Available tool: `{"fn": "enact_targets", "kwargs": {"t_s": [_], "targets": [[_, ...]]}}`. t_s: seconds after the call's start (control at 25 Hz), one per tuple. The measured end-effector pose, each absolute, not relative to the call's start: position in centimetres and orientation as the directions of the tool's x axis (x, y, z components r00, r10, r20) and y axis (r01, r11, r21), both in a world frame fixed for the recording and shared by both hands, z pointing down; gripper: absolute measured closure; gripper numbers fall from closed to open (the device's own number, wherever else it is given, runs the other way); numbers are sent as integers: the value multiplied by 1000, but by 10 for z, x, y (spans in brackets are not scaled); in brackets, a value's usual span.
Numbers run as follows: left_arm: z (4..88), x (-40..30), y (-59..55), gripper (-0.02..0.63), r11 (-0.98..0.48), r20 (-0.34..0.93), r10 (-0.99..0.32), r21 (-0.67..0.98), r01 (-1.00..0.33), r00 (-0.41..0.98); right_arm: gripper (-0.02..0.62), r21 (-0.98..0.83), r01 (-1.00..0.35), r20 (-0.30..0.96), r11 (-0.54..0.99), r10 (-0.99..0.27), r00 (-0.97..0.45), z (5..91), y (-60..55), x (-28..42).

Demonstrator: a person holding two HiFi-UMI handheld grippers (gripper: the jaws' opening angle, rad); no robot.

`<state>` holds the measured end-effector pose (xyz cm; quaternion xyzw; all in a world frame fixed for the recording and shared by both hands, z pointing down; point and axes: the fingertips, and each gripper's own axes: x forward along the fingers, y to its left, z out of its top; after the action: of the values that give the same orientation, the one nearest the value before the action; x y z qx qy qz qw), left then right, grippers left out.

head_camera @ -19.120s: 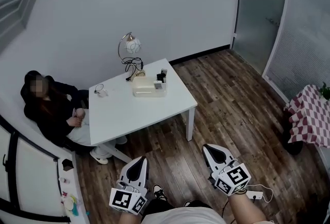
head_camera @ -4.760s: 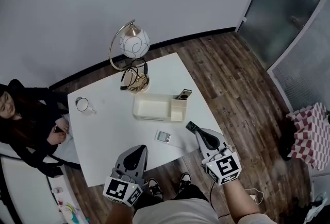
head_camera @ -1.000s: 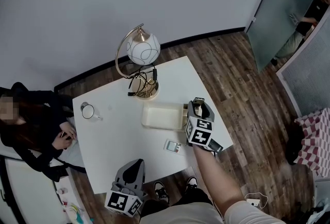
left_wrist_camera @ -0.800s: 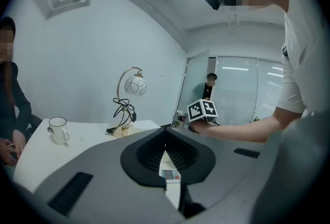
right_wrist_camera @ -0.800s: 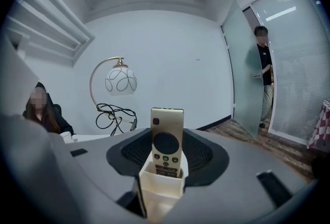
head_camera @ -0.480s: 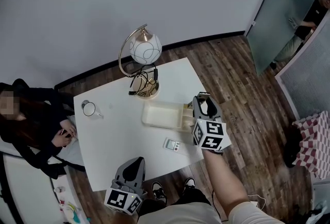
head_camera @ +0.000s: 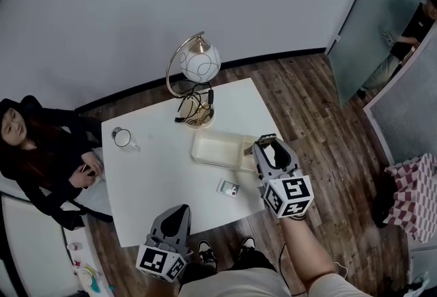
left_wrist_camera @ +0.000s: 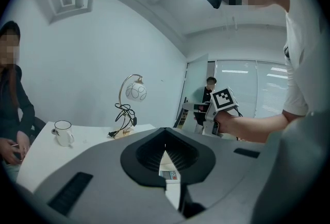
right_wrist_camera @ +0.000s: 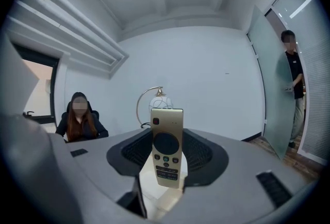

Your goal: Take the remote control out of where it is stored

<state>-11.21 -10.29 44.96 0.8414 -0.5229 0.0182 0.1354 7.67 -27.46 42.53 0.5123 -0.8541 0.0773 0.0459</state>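
Right gripper view: right gripper (right_wrist_camera: pixel 166 169) is pinching the remote control (right_wrist_camera: pixel 166 148) by its two long edges. The button face is facing the camera. The long axis is running along the jaws and standing upright in this view, with the power-button end pointing away from the gripper.

Head view: only the far tip of the remote control (head_camera: pixel 265 138) is showing past the right gripper (head_camera: pixel 268 145). It is pointing toward the far side of the desk (head_camera: pixel 157 173) and hanging over the right end of the cream storage box (head_camera: pixel 215 150). Whether its near end is clear of the box compartment is hard to tell from here.

Left gripper view: the jaws of the left gripper (left_wrist_camera: pixel 165 155) are meeting at the tips with nothing between them; a small display unit (left_wrist_camera: pixel 168 173) is showing through the sliver.

Head view only: left gripper (head_camera: pixel 179 212) is hovering off the near desk edge. A globe lamp (head_camera: pixel 200 62) is standing at the far side, a mug (head_camera: pixel 123 137) at far left, and a person (head_camera: pixel 41 152) is sitting left of the desk.
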Motion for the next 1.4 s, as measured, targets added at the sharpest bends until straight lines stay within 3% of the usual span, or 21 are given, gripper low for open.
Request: {"fn": "enact_targets", "kwargs": {"t_s": [0.36,0.64,1.08,1.4], "targets": [[443,-121,-91,599,-399,148,-889,216,-891,434,408,-69,-717,353,694,-655,-668,469,-197,25],[444,-133,-85,598,-385,143,-896,219,-897,419,408,-121,-580,530,806,-441,-724,518,-157,-8],[448,-150,-83,598,-356,141,-909,226,-907,392,408,-148,-383,798,912,-119,-591,595,-135,-61],[452,-169,-75,599,-309,151,-925,233,-922,348,409,-116,-301,868,947,-51,-494,628,-133,-89]]}}
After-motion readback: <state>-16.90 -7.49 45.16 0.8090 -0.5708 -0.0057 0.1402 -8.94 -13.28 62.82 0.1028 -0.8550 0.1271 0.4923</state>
